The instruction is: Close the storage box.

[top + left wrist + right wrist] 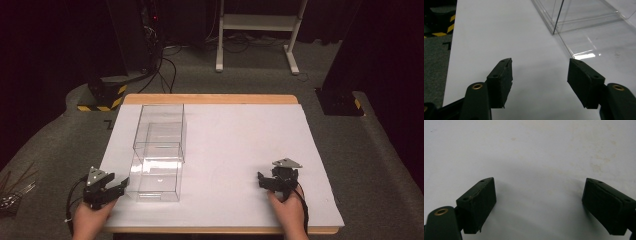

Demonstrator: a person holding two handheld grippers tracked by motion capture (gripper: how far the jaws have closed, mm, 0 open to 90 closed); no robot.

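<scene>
Black jaws stand spread wide on both tools, and neither one holds anything, so the work looks barely begun. The left gripper [118, 189] hovers at the near left corner of the white-covered worktop [240, 145], its tips just beside the near end of the clear acrylic rectangular box [156, 172] but, as far as I can tell, not yet touching it. In the left gripper view the box's bottom edge and a corner seam [574, 37] lie ahead and to the right of the open jaws. The right gripper [264, 181] rests low near the front edge toward the right, well apart from the box, above bare white sheet.

Farther back, a second clear box [161, 127] sits behind the first, touching or overlapping it; which, I cannot tell. Both run along the left side toward the far wooden edge [210, 99].

Everything seems left to do: closing on the box and moving it. The middle and right of the worktop lie open; the left edge is close.
</scene>
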